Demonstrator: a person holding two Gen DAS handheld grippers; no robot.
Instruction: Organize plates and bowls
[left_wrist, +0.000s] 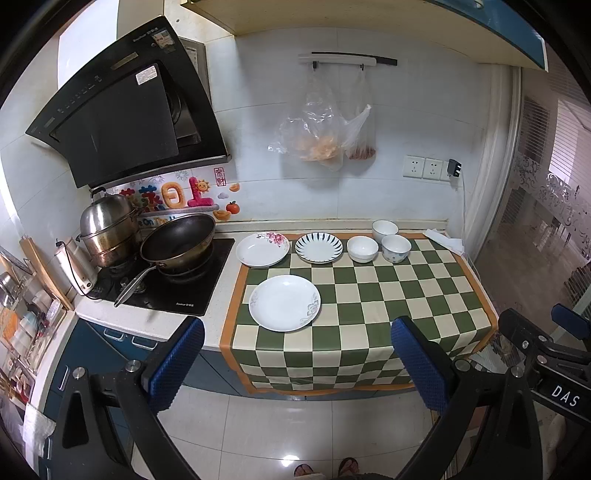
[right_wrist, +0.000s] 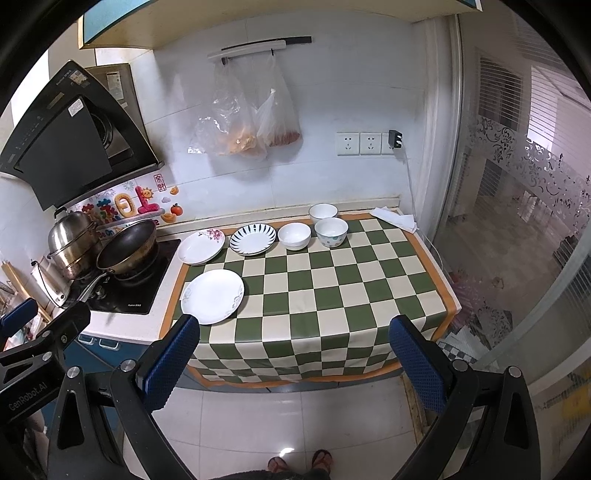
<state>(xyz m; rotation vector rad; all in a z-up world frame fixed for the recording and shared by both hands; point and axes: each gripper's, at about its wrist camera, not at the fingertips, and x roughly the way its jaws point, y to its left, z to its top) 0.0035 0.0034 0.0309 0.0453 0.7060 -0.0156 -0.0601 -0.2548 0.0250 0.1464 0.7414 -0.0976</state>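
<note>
So both grippers are hanging back off the front edge of the desk (left_wrist: 461, 295), nothing touched yet. The left gripper (left_wrist: 297, 363) has its jaws spread wide with nothing in them, and the right gripper (right_wrist: 293, 363) is the same: wide open, empty.

From the left wrist view, the big white plate (left_wrist: 284, 302) sits just ahead of the jaws, slightly toward the left pad. Further ahead in a row along the wall: the floral plate (left_wrist: 263, 249), the striped plate (left_wrist: 318, 247), then a white bowl (left_wrist: 362, 249), a patterned bowl (left_wrist: 396, 248) and a back bowl (left_wrist: 385, 230) tucked behind those two. From the right wrist view the big plate is ahead of the left pad and the bowls sit ahead between the jaws, well apart from them.

Stuff that could go sideways, just guessing:
- Plates lie flat on the checkered cloth (right_wrist: 332, 280), so getting a pad under a rim looks fiddly; a shallow pinch on glazed ceramic could slip.
- The cloth drapes over the front edge. Dragging a plate could bunch it and shift everything.
- The floral plate overhangs the cloth toward the stove (left_wrist: 166, 284), near the wok (left_wrist: 177, 240), so a wide swing there might clip it.
- The bowls are bunched close, so those wide jaws could knock a neighbour.
</note>
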